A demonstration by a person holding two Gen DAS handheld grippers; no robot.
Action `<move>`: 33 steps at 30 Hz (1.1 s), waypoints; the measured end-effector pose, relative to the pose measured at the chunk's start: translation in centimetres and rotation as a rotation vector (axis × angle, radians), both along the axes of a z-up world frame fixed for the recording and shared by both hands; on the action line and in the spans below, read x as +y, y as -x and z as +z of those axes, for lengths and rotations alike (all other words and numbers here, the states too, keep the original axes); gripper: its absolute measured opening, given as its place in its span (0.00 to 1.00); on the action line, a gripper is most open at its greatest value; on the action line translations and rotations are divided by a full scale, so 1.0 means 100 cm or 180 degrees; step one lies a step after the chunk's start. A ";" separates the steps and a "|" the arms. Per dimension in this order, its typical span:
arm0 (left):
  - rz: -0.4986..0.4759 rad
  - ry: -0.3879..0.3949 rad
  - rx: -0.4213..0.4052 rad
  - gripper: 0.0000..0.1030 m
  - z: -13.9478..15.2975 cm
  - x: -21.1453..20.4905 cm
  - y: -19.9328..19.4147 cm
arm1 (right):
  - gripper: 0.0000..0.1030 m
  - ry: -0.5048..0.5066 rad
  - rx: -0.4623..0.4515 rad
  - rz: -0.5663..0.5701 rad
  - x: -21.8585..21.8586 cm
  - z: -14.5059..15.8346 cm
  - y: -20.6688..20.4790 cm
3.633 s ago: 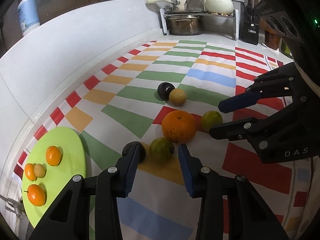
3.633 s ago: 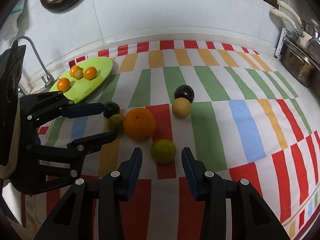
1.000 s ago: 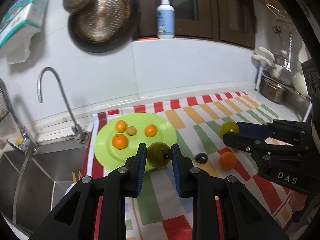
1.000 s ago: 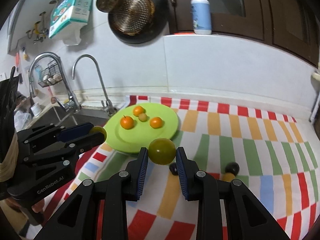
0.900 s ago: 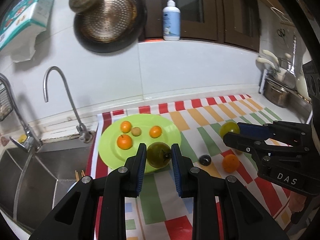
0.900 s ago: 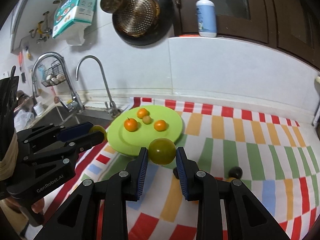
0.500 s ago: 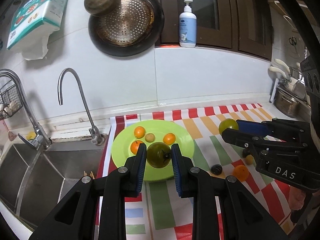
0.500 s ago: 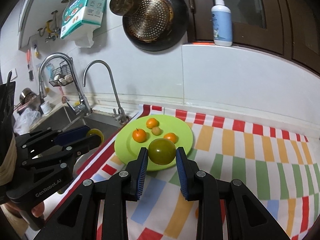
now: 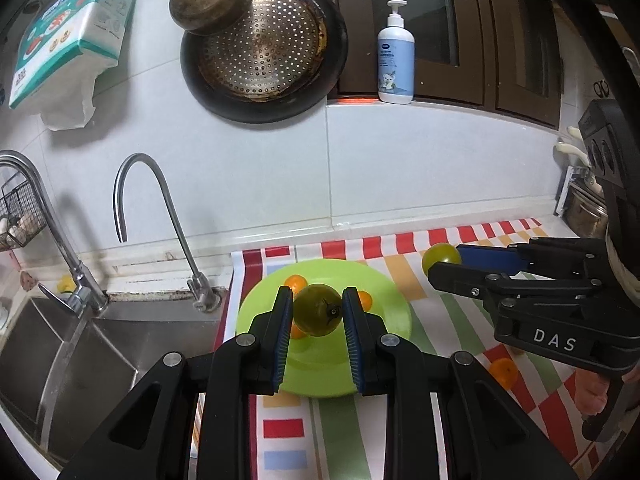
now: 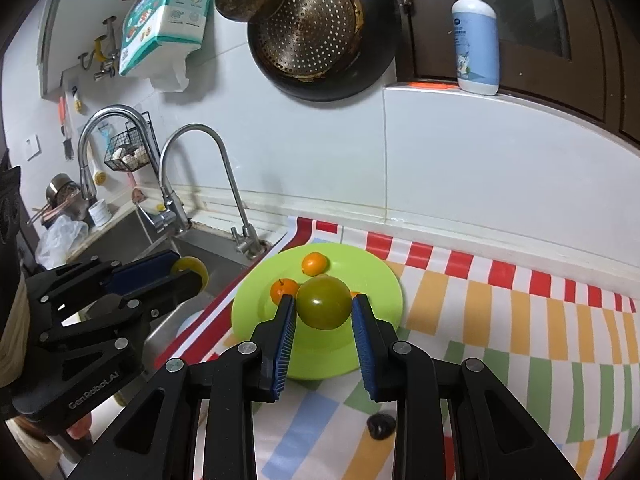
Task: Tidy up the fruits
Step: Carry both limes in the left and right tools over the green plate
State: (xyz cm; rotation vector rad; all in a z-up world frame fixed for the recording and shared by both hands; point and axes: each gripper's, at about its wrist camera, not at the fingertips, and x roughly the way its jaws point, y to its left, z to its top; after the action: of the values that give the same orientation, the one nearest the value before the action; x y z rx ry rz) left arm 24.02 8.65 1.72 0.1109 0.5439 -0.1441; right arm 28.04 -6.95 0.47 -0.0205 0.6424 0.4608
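Standing at the counter, I noted that both grippers were loaded and held over the lime-green plate. The left gripper was closed tight on a dull green round fruit with a dark stem scar, its blue pads pressing both sides. The right gripper was likewise closed on a yellow-green round fruit. Neither fruit touched the plate, as far as could be judged.

Already on the plate: at least 2 small orange citrus, with a 3rd partly hidden behind the held fruit; any further piece could not be confirmed.

Outstanding on the striped cloth: 1 small dark fruit near the right gripper's base, and 1 orange fruit showing below the right gripper in the left camera's view. Other loose fruit, if any, lay out of view.

Assessment: the task stood roughly midway. The 2 carried fruits awaited setting down on bare plate, clear of the citrus so nothing rolled toward the sink, just beside the plate's rim. At least 2 more collections remained.
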 end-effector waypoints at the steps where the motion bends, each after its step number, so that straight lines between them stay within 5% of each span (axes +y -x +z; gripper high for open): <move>1: 0.0010 -0.0001 -0.0004 0.25 0.000 0.001 -0.002 | 0.29 0.0001 0.0014 0.0002 0.001 0.000 -0.002; 13: 0.0102 0.0049 0.0114 0.25 -0.008 0.015 -0.041 | 0.29 0.0031 0.0182 0.0110 0.016 -0.005 -0.048; 33: 0.0014 -0.0120 0.0421 0.25 -0.053 0.020 -0.118 | 0.29 0.0346 0.0632 0.0217 0.032 -0.055 -0.129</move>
State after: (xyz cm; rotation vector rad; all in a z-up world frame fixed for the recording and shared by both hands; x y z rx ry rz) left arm 35.80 10.62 -3.60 0.1376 0.6789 -0.1377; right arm 40.99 -3.79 -5.03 -0.1009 0.8636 0.4972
